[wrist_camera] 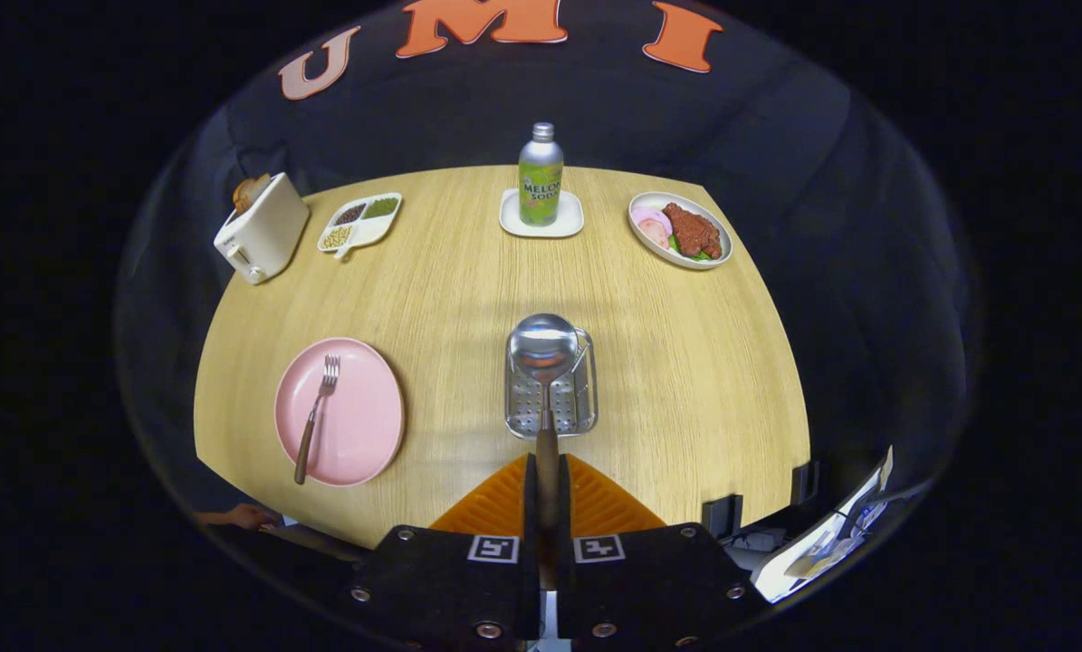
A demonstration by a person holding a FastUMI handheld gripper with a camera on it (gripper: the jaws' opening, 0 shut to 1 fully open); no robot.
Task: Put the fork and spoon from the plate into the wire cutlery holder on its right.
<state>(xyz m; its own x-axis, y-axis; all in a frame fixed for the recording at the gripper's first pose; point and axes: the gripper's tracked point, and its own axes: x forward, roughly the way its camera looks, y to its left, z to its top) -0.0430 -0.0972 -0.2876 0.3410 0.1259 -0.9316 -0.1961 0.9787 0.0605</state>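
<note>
My gripper (547, 493) is shut on the wooden handle of the spoon (544, 349). The spoon points straight ahead, its steel bowl hanging over the far end of the wire cutlery holder (579, 403), a perforated metal basket just beyond my fingers. Left of the holder the pink plate (359, 426) lies on the table. The fork (316, 415) with a wooden handle rests on it, tines pointing away from me.
On the far side of the round wooden table (685, 362) stand a white toaster (262, 228), a divided dish of beans (359, 222), a green soda bottle (541, 177) on a white coaster, and a plate of food (681, 231). A person's hand (242, 516) shows at the near left edge.
</note>
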